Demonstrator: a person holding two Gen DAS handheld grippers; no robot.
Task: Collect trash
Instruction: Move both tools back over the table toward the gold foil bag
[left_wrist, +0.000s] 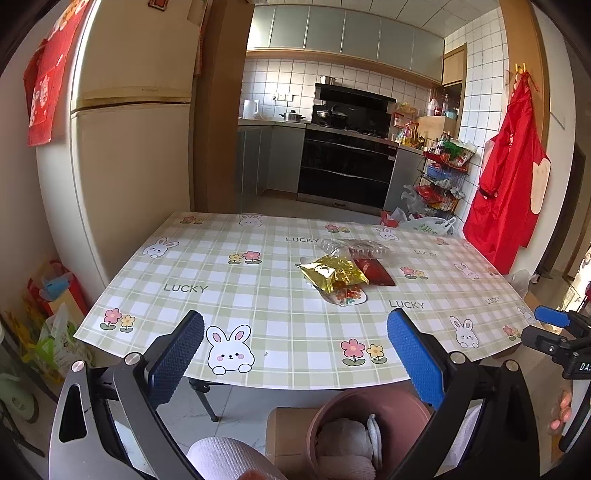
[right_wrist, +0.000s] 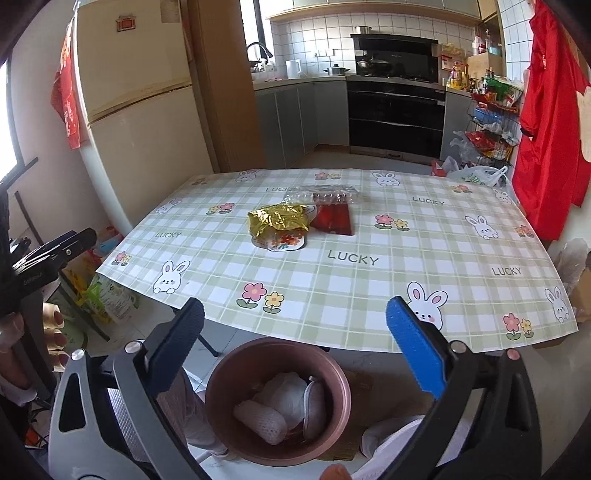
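Observation:
Trash lies in a heap mid-table: a crumpled gold foil bag (left_wrist: 332, 273) (right_wrist: 277, 218), a red packet (left_wrist: 376, 273) (right_wrist: 334, 219), a clear plastic tray (left_wrist: 354, 246) (right_wrist: 321, 194) and a round flower-printed lid (left_wrist: 345, 295) (right_wrist: 284, 243). A pink bin (left_wrist: 321, 413) (right_wrist: 214, 387) stands on the floor below the table's near edge, holding white foam net sleeves (right_wrist: 262, 417) and tissue. My left gripper (left_wrist: 295, 314) is open and empty, hovering over the near table edge. My right gripper (right_wrist: 294, 301) is wide open above the bin, with nothing between its pads.
The checked tablecloth (left_wrist: 229, 302) (right_wrist: 369, 295) covers the table. A fridge (left_wrist: 133, 155) stands at the left and a red apron (left_wrist: 513, 177) hangs at the right. Bags (right_wrist: 107, 291) lie on the floor to the left. A cardboard box (left_wrist: 288, 428) sits under the bin.

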